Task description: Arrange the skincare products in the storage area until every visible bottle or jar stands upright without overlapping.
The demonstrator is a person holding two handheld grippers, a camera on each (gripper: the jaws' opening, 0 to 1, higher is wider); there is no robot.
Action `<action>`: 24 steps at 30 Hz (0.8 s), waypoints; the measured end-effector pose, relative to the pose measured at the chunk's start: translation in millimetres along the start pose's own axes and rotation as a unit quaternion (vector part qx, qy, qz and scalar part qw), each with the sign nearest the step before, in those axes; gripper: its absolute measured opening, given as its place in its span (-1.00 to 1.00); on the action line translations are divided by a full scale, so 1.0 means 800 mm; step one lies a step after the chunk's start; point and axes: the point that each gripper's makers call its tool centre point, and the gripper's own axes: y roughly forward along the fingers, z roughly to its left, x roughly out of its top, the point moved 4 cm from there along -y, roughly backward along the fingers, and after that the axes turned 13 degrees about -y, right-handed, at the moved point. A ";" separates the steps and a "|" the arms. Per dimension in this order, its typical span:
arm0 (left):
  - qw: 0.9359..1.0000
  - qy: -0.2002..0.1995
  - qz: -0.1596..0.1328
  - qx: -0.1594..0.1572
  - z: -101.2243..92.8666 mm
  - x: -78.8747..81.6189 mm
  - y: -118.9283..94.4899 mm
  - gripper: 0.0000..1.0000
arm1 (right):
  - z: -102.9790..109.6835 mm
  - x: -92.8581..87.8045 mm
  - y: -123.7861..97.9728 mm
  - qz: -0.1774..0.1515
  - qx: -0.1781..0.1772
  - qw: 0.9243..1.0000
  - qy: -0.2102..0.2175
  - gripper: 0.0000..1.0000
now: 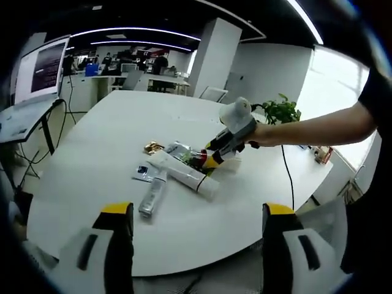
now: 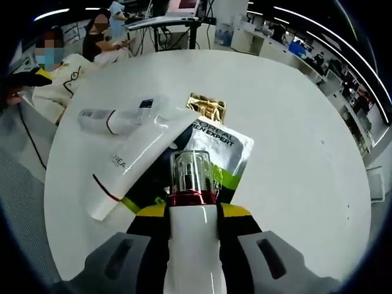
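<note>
1 bottle in right tool (clamped); 2 tubes, 2 sachets.

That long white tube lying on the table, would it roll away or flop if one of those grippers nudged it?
The white tube looks flattened toward one end, so it would probably slide rather than roll far. It lies partly over the sachet, so a push may drag that along. Its soft-looking body would likely dent under the jaws; its weight can't be judged.

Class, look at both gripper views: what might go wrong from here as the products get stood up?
1. The right gripper holds a white bottle over the sachet; set down there, it may tip.
2. The tube overlaps the pile and may roll when nudged.
3. The left gripper hangs open, steadying nothing.
</note>
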 end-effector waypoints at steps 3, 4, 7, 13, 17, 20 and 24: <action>1.000 0.001 0.000 0.001 0.001 0.000 -0.001 0.59 | -0.001 -0.002 0.003 0.000 0.003 1.000 -0.005 -0.39; 1.000 0.000 -0.001 0.001 0.000 0.000 -0.001 0.59 | -0.001 -0.002 0.004 -0.001 0.004 1.000 -0.005 -0.39; 1.000 -0.002 -0.002 0.000 0.001 0.000 -0.001 0.59 | 0.000 -0.004 0.003 -0.014 0.003 1.000 -0.015 -0.39; 1.000 -0.001 -0.004 0.002 -0.001 0.002 -0.001 0.58 | -0.001 -0.002 0.003 -0.018 0.004 1.000 -0.021 -0.40; 1.000 -0.001 -0.006 0.002 -0.002 0.003 -0.001 0.57 | -0.001 -0.003 0.004 -0.020 0.004 1.000 -0.020 -0.40; 1.000 0.001 -0.004 0.001 -0.003 0.002 0.000 0.57 | -0.001 -0.003 0.004 -0.019 0.005 1.000 -0.020 -0.41; 1.000 0.004 -0.003 0.001 -0.002 0.002 -0.001 0.57 | 0.002 -0.001 0.001 -0.017 -0.003 1.000 -0.016 -0.41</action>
